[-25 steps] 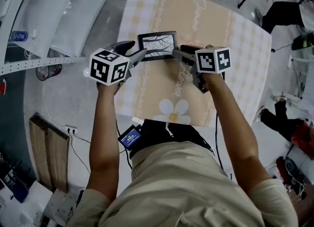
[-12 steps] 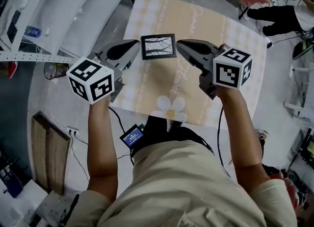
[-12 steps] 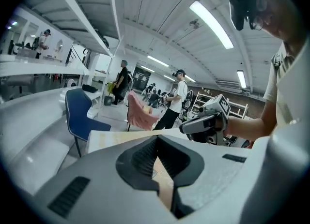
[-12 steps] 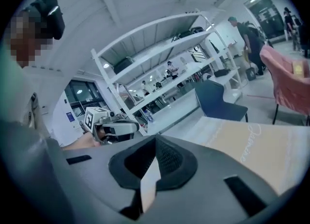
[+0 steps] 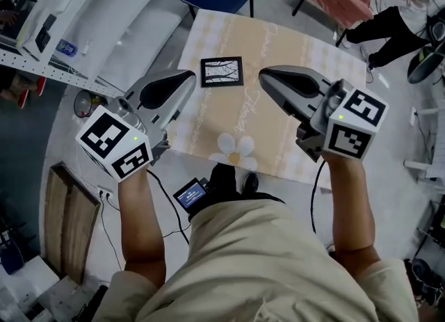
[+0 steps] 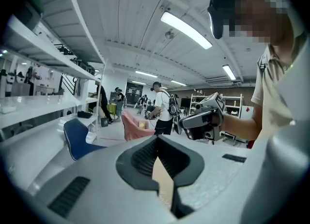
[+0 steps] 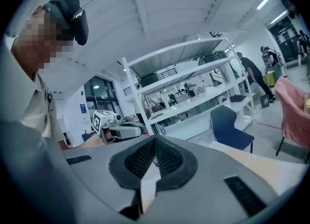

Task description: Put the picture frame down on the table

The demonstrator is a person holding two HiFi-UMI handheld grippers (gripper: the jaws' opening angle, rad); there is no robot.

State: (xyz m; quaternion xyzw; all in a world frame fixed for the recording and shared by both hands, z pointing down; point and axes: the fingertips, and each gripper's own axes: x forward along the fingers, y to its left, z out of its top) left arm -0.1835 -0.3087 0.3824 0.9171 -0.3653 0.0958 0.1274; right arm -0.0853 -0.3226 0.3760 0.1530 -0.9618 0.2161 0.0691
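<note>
Open lab hall with white shelving racks (image 7: 193,107) and workers (image 6: 162,108).

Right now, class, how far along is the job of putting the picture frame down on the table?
Done: the picture frame lies flat on the table, with nothing touching it. In hand: nothing; the left gripper and the right gripper hover clear of it, jaws together and empty. Left: apparently nothing.

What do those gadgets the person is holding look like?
The left gripper and right gripper are grey shells tapering to dark-padded jaws. Each carries a white cube with black square markers and a green light. Black cables trail below. The person wears a beige short-sleeved shirt.
</note>
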